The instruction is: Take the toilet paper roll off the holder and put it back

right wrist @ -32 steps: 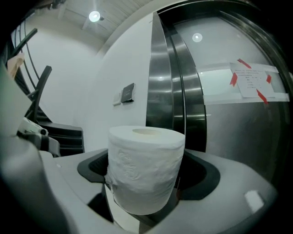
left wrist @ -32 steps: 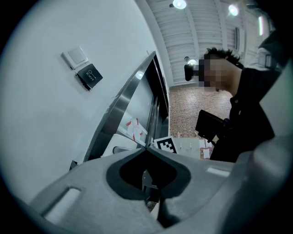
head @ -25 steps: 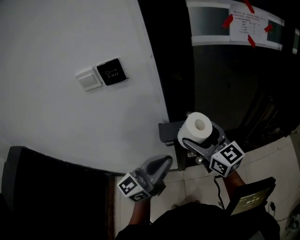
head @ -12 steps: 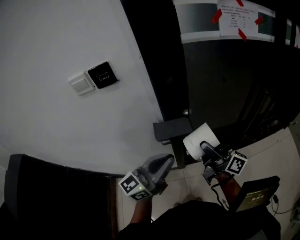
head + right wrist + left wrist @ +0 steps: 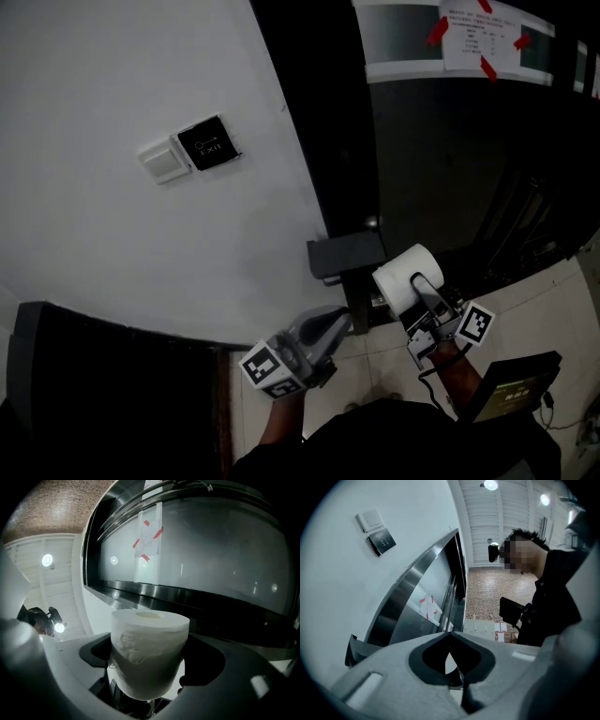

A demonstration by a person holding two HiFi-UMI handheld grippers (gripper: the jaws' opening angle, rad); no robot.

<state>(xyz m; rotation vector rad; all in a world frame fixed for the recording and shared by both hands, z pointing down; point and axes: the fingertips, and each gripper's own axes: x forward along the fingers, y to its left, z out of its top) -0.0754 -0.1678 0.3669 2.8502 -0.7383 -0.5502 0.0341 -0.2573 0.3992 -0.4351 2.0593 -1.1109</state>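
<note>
Got the toilet paper roll (image 5: 397,279) clamped in my right gripper (image 5: 414,285), both jaws pressing its sides. In the right gripper view the toilet paper roll (image 5: 149,648) stands on end between the jaws, with its core hole facing up.

It sits off the holder (image 5: 345,255), down at roughly 4 o'clock from it and just beside it. I'm fairly sure that dark grey box is the holder, but it's murky down there and I can't tell if the two touch.

My left gripper (image 5: 328,330) hangs at 7 o'clock from the holder. Its jaws are closed together with nothing between them.

Up the white wall (image 5: 141,272) at 10 o'clock there's a white switch (image 5: 159,160) next to a black plate (image 5: 208,145). At 1 o'clock a paper notice (image 5: 480,37) is stuck to the dark panel with red tape.
</note>
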